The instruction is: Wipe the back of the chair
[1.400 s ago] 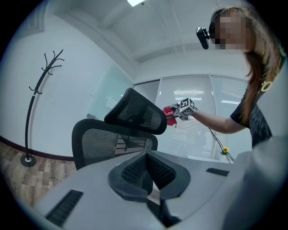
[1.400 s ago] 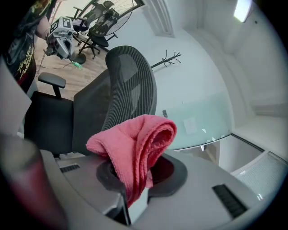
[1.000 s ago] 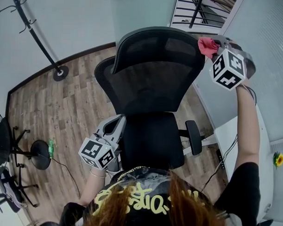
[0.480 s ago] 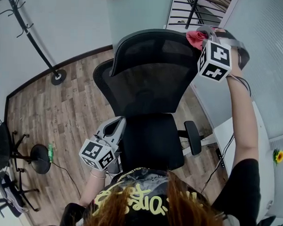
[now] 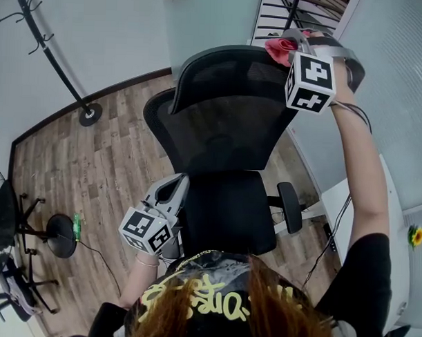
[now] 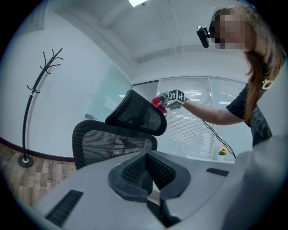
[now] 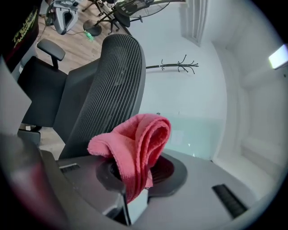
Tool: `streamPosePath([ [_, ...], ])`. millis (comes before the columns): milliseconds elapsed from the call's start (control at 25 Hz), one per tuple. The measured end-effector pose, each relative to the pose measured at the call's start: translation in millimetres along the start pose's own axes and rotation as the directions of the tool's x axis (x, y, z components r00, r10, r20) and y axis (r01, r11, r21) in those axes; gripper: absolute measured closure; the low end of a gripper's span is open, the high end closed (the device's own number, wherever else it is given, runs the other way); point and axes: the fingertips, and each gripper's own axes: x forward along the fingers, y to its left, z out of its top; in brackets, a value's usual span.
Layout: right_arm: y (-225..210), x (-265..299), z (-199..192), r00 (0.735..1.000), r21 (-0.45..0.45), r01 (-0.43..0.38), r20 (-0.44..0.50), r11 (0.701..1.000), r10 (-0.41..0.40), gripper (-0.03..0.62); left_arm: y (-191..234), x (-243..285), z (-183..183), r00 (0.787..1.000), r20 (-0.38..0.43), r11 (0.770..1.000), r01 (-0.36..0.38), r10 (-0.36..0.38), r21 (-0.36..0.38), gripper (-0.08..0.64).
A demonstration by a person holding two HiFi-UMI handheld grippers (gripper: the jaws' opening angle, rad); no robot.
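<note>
Right gripper (image 7: 135, 177) clamped on folded pink cloth (image 7: 141, 134). Cloth sits at upper corner of chair headrest (image 5: 231, 72), just ahead of jaws. Left gripper (image 6: 150, 173): jaws together, nothing between, low beside seat (image 5: 227, 210).

Chair back (image 5: 226, 130) of matt black open-weave mesh; cloth (image 7: 139, 134) of soft pink looped terry; floor (image 5: 94, 160) of smooth wood-look planks

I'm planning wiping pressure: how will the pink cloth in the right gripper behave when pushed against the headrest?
Likely soft and floppy: the pink cloth folds and droops over the right gripper, whose jaws are shut on it. Probably light, since that small pinch holds it up. It should squash and conform to the mesh headrest.
</note>
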Motion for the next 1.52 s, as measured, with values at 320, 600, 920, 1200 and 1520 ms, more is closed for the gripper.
streamPosePath([
  [320, -12, 6, 22, 1.000, -0.145, -0.002, -0.017, 0.989, -0.001, 0.520, 2, -4, 2, 1.000, 0.008, 1.000, -0.009, 0.009, -0.006, 0.568],
  [600, -23, 2, 66, 0.996, -0.229, 0.081, 0.046, 0.970, -0.073, 0.520, 4, -7, -1, 1.000, 0.010, 1.000, -0.015, 0.015, -0.001, 0.568],
  [920, -31, -1, 125, 0.985, -0.357, 0.154, 0.124, 0.921, -0.116, 0.520, 11, -12, 3, 0.999, 0.014, 0.999, -0.037, 0.037, 0.011, 0.568],
  [1200, -33, -15, 174, 0.963, -0.393, 0.236, 0.217, 0.889, -0.159, 0.520, 16, -19, 2, 0.998, 0.019, 0.998, -0.056, 0.055, 0.013, 0.568],
  [1520, -28, -31, 219, 0.926, -0.317, 0.280, 0.337, 0.906, -0.168, 0.522, 24, -24, 3, 0.997, 0.020, 0.997, -0.077, 0.077, 0.011, 0.568],
])
